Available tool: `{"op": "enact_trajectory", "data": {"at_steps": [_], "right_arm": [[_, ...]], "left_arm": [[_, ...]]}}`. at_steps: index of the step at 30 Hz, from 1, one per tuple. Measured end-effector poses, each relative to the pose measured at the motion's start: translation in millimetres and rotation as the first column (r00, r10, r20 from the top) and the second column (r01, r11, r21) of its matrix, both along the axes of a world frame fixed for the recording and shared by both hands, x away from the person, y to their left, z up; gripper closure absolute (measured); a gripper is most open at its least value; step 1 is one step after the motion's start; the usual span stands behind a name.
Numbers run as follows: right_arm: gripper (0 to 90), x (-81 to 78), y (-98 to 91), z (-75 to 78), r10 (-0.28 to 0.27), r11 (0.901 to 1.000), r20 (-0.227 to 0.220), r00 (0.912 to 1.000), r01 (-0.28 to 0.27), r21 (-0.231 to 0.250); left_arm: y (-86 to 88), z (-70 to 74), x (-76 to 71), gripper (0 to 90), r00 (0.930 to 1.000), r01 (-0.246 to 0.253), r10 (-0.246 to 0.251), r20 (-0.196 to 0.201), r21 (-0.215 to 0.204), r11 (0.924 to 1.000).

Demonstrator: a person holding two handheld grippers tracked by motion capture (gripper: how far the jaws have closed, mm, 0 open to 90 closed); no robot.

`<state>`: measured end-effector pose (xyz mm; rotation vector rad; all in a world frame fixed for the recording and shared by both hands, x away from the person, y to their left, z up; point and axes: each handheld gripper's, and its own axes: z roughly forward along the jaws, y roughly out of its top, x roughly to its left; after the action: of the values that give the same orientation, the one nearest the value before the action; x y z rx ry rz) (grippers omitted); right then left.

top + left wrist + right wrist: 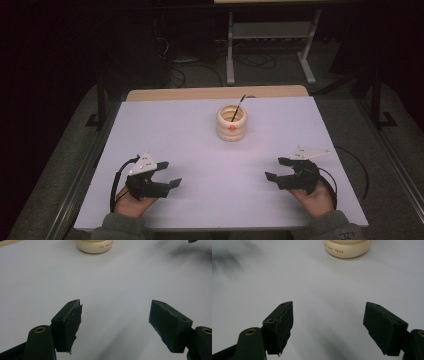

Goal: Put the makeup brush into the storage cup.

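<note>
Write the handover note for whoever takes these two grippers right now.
Left gripper: open, nothing between its jaws, low over the near left of the white table.
Right gripper: open, nothing between its jaws, near right of the table.
Cream ribbed ceramic holder: upright at the far middle, apart from both grippers; a thin black stick stands tilted inside it, and there is an orange spot on its front.
Done: the stick is in the holder.
Left: nothing visibly pending; both grippers are clear of the holder.

I see a glossy cream ceramic-looking holder on the matt white tabletop (bare wood strip along its far edge); my gripper pads look matt, rough-edged rubber.
</note>
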<state>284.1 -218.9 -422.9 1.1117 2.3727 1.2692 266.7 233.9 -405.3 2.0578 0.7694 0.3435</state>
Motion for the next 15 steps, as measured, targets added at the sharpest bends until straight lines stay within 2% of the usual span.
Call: {"op": "enact_trajectory", "data": {"at_steps": [13, 15], "right_arm": [[20.4, -6.8, -4.5, 0.7, -0.021, 0.9998, 0.005, 0.9998, 0.021, -0.005], [20.1, -5.9, -4.7, 0.2, -0.020, 0.9998, 0.010, 0.9998, 0.020, -0.005]], "left_arm": [[1.5, -0.6, -0.3, 25.2, 1.0000, 0.008, -0.008, 0.004, 0.009, 0.9999], [0.3, -1.5, -0.4, 25.0, 1.0000, 0.004, -0.004, -0.006, 0.002, 1.0000]]}}
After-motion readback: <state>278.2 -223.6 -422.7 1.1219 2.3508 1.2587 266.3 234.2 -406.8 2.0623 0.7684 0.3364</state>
